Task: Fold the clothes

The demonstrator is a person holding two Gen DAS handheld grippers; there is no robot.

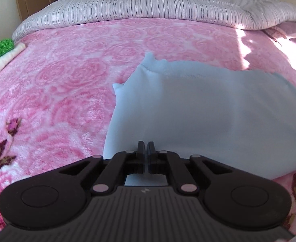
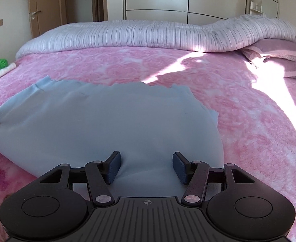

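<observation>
Garment (image 1: 218, 109), pale blue, lies mostly flat on the pink rose blanket (image 1: 67, 84), well short of the striped duvet (image 1: 148, 6) at the bed's far side. My left gripper (image 1: 145, 147) has its fingers clenched on the garment's near edge, cloth pinched between them. My right gripper (image 2: 146, 164) hovers over the same near hem, fingers spread wide, grasping nothing. Judgement: close the right on the hem level with the left, then lift both together and carry the edge toward the duvet, keeping the fold line straight.
</observation>
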